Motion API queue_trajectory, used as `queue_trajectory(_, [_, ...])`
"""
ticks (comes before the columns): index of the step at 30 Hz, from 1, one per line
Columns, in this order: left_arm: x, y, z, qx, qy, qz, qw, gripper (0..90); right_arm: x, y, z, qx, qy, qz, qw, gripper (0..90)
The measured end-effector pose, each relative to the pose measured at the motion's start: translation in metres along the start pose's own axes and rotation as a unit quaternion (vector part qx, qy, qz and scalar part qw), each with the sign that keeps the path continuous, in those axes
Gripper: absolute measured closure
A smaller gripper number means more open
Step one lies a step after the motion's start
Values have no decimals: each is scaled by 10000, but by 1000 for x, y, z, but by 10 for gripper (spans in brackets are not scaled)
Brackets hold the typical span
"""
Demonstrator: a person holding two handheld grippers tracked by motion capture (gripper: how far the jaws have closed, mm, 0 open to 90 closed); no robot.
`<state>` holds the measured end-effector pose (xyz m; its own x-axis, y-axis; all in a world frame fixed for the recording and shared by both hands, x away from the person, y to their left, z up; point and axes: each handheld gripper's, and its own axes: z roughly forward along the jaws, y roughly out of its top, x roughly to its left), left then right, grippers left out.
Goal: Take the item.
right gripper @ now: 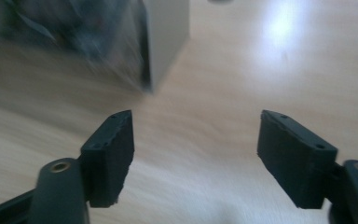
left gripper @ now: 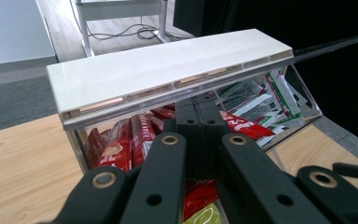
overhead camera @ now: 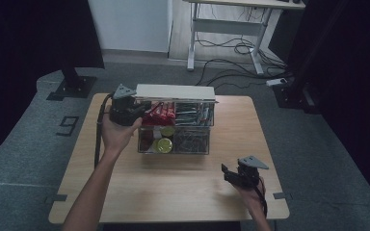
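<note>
Seemingly the left claw (overhead camera: pixel 142 107), jaws together, is reaching into the far-left compartment of the clear box (overhead camera: pixel 191 144) mid-tabletop (overhead camera: pixel 125 187) among red packets (left gripper: pixel 130 140), so it must open to grasp one, while the right claw (right gripper: pixel 196 154) waits near-right, jaws apart.

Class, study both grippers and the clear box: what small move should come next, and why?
Probably lift the left gripper a little, raising the white lid further. Its jaws are together at the lid's front edge, the clear box is already part open, and the right gripper waits open over bare table.
</note>
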<state>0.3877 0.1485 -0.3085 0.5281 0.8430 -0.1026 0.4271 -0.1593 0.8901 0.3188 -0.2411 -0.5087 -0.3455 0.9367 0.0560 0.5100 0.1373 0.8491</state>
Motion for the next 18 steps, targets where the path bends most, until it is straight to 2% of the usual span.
queue_trajectory(2, [0, 0, 1, 11, -5, 12, 10000, 900, 1, 9, -7, -179, 160, 113, 9996, 292])
queue_trajectory(5, [0, 1, 1, 15, -21, 9, 10000, 900, 5, 24, -15, -356, 292, 113, 9989, 316])
queue_trajectory(6, [0, 1, 2, 21, -31, 5, 10000, 900, 5, 24, -15, -356, 292, 113, 9989, 316])
queue_trajectory(7, [-1, 1, 2, 25, -36, 5, 10000, 900, 7, 36, -19, -424, 398, 85, 9983, 333])
queue_trajectory(8, [-1, 1, 2, 25, -36, 5, 10000, 900, 7, 36, -19, -424, 398, 85, 9983, 333])
queue_trajectory(9, [-1, 1, 2, 28, -39, 5, 10000, 900, 10, 46, -24, -486, 458, 18, 9978, 340])
queue_trajectory(14, [0, 2, 2, 39, -44, -2, 10000, 900, 15, 69, -31, -613, 624, -48, 9962, 362])
queue_trajectory(16, [-1, 2, 2, 43, -44, 3, 10000, 900, 16, 72, -31, -641, 652, -44, 9958, 364])
queue_trajectory(17, [-1, 2, 3, 46, -46, -1, 10000, 900, 16, 79, -32, -670, 780, 40, 9947, 369])
queue_trajectory(18, [-1, 2, 3, 49, -49, 2, 10000, 900, 16, 81, -33, -683, 814, 58, 9943, 370])
